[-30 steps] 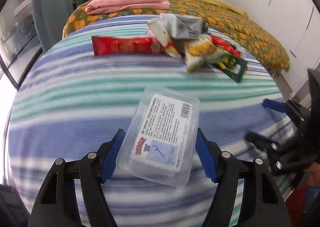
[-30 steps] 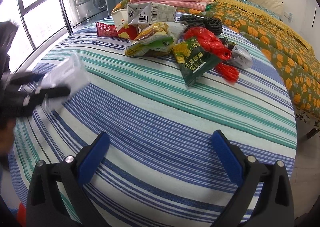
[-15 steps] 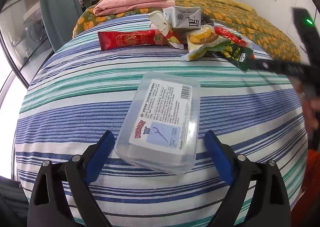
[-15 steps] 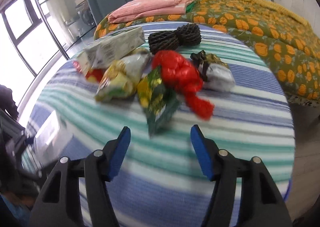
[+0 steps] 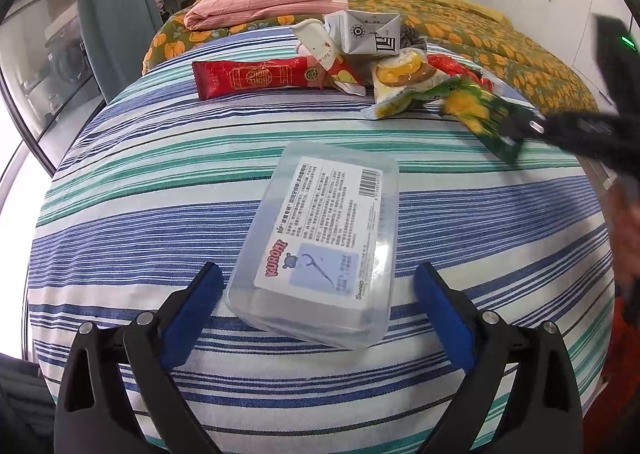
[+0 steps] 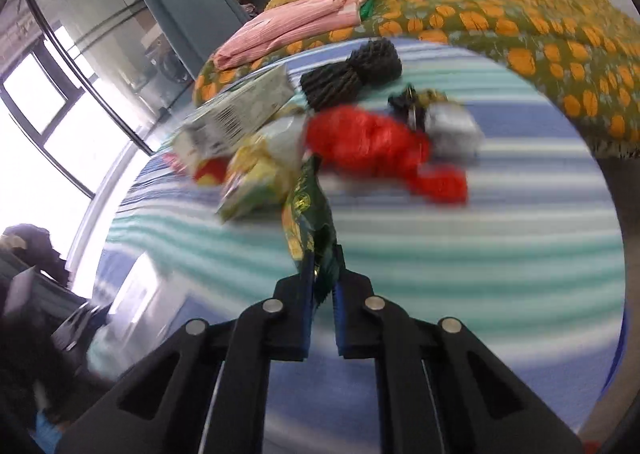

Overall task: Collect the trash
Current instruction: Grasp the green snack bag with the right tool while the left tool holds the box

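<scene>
One green packet (image 6: 310, 230) pinched in right gripper (image 6: 322, 282); one clear box (image 5: 320, 238) lying free.

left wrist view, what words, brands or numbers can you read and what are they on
"KUROMI": label of the clear plastic box, lying between the open left gripper pads.
"LIFE": white carton.
Box's small print and barcode digits: too small.
Red wrapper gold emblem, grey carton marks: unreadable.
</scene>
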Tool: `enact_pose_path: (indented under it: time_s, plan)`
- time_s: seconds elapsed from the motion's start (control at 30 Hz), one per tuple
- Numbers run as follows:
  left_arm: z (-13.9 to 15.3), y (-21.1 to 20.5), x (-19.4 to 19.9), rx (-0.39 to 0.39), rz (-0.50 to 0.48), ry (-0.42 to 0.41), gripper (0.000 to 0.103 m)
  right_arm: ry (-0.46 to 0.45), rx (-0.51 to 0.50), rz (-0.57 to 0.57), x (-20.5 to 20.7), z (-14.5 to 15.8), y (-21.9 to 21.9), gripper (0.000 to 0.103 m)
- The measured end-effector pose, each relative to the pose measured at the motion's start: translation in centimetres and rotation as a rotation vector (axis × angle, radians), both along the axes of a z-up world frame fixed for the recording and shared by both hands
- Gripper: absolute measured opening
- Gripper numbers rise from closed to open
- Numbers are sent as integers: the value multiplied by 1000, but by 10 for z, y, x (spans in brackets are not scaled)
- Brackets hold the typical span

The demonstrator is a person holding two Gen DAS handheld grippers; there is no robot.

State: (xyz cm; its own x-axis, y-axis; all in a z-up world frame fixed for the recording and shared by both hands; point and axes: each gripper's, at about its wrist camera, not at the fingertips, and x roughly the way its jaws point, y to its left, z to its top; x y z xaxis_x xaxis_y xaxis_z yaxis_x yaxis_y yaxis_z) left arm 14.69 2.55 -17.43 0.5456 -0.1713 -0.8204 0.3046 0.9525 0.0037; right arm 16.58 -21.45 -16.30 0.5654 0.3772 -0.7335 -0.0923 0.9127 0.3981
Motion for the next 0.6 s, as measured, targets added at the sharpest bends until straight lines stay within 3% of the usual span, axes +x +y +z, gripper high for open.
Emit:
enact_pose_path:
  time_s: [0.17,0.3,0.37,0.4,0.5,0.6]
  plan:
    - [0,-1,-1,0,2,0,96,48,91,6,-55,-3,-10,8]
    - [2,2,-1,-35,-2,-3,96,62,30,17,-73,-6,-18,12]
    - [4,10,-1,-96,-5,-1,96,50,-40,15,-75,-4,-23,40]
    - [4,15,-2,-122,-3,3,96,44,-67,3,-75,-1,-26,67]
    - [9,18,-5,-126,-16,14,96,-1,-142,2,-75,11,-32,71]
    - [17,13,-7,-104,-51,5,96,-9,-206,81,-64,18,-23,71]
